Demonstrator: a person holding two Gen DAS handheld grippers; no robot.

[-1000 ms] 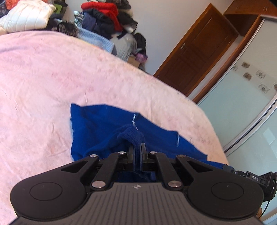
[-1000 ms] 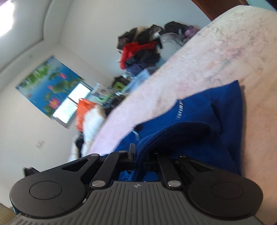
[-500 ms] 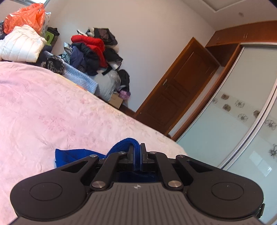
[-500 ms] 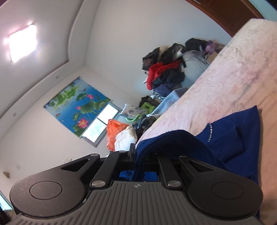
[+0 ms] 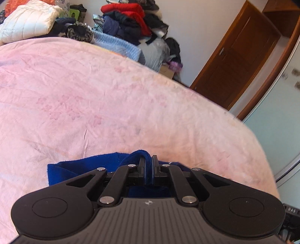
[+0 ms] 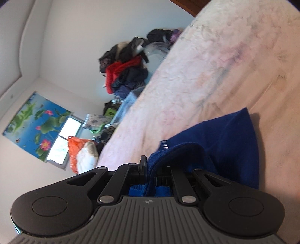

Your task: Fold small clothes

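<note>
A dark blue knit garment lies on the pink bed cover. In the left wrist view only a strip of it shows ahead of the gripper body. My left gripper is shut on a raised fold of it, low over the bed. In the right wrist view the blue garment drapes from my right gripper down onto the bed cover. The right jaws are opening, with a thick fold still pinched between them; the cloth hides the right finger.
A heap of clothes and a white padded jacket sit beyond the bed's far edge. A wooden door and a glass wardrobe front stand to the right. The bed's right edge curves close by.
Both grippers rose with the blue garment, then came down toward the bed. The left one travelled forward over the garment, so less of it shows ahead now.
</note>
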